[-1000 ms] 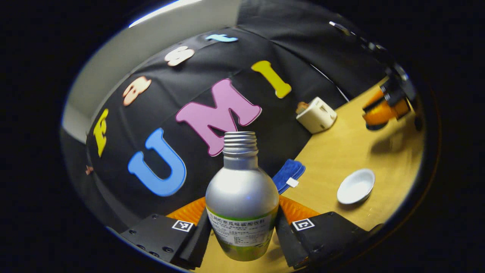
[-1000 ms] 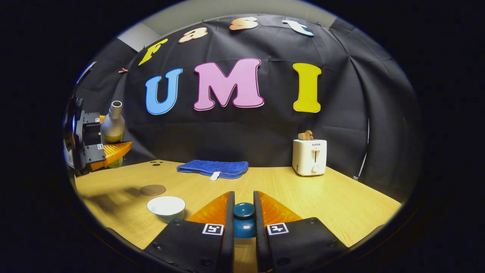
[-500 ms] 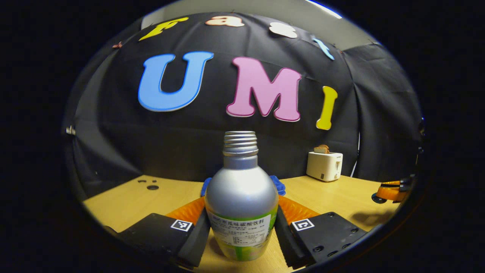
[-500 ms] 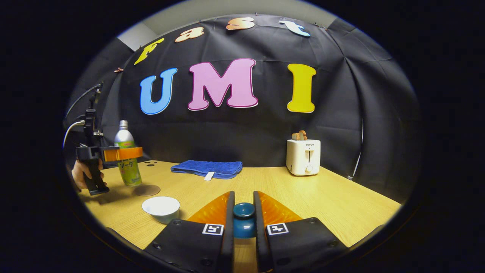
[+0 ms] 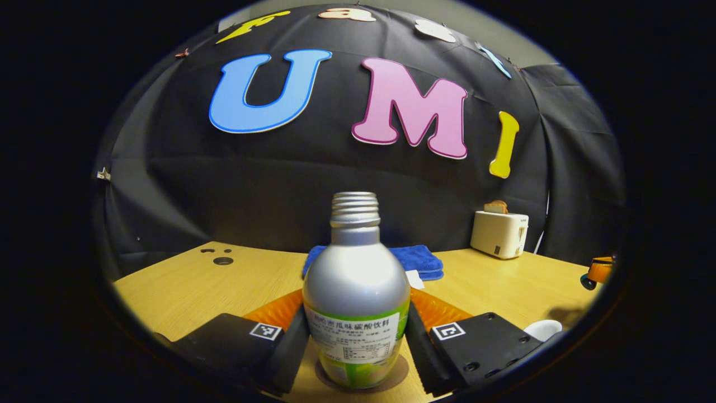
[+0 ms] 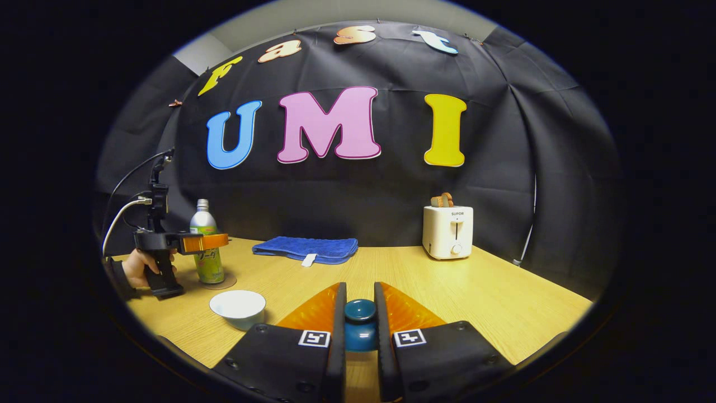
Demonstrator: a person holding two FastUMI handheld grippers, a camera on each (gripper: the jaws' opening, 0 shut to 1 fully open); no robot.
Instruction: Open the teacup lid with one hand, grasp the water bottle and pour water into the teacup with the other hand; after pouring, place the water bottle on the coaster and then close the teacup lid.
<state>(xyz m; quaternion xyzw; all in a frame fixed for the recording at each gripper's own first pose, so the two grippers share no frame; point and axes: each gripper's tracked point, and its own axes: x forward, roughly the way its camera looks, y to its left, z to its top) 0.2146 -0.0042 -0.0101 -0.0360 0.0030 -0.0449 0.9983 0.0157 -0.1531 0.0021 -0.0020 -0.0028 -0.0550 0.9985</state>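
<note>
Both fingers of the left gripper (image 5: pixel 358 341) clamped the upright water bottle (image 5: pixel 356 291), its base on the coaster (image 5: pixel 400 376) on the table (image 5: pixel 184 285). Right gripper (image 6: pixel 359 330) pinched the teacup lid (image 6: pixel 359 324) between its fingers, above the table; the teacup (image 6: pixel 238 307) sat open, near the bottle.

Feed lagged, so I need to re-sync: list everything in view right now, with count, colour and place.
Bottle: 1, silver and green, uncapped, upright on the coaster.
Coaster: 1, brown, left part of the table.
Teacup: 1, white, open, in front of the coaster.
Lid: 1, dark teal, held above the table's front.
Towel: 1, blue, folded, at the back.
Toaster: 1, white, back right, bread in the slot.
Table: 1, light wood.
Hand: 1, holding the left tool's grip.
Left tool: around the bottle.
Right tool: shut on the lid.
</note>
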